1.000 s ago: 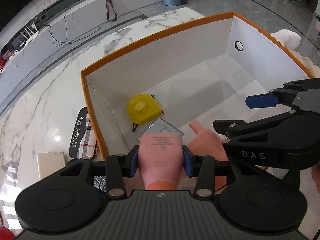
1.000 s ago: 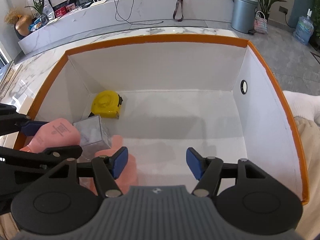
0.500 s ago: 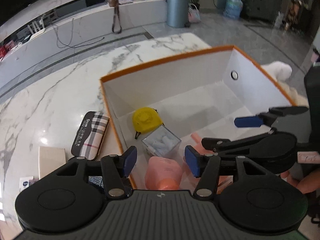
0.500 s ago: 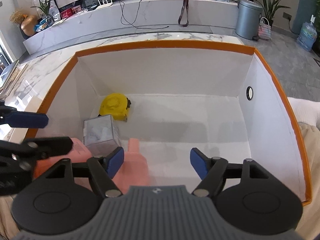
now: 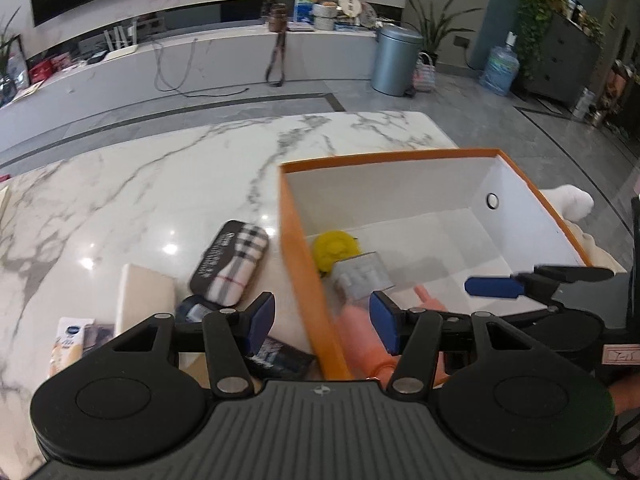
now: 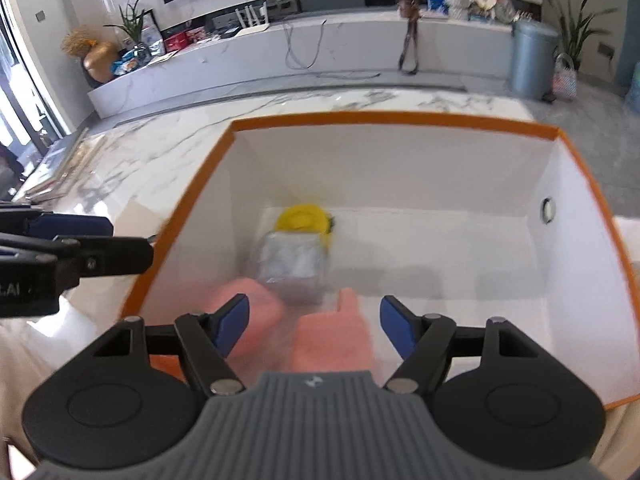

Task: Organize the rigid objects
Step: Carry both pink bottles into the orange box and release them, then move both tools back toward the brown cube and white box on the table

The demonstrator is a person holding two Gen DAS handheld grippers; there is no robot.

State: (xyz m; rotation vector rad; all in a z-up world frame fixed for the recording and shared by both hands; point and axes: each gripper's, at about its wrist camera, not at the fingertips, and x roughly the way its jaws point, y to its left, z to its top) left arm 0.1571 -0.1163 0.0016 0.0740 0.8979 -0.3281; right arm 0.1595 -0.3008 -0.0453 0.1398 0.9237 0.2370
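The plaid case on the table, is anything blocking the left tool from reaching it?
Nothing visible does. The plaid case lies in the open on the marble table, just ahead of the open left tool, outside the orange box.

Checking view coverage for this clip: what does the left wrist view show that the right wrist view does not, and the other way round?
Only the left wrist view shows the plaid case, the cream block and the dark packets on the marble table beside the box.

Only the right wrist view shows the full left inner wall of the box.

Both show the orange-rimmed box holding the yellow tape measure, the clear cube and pink items, and both claws, left and right, open.
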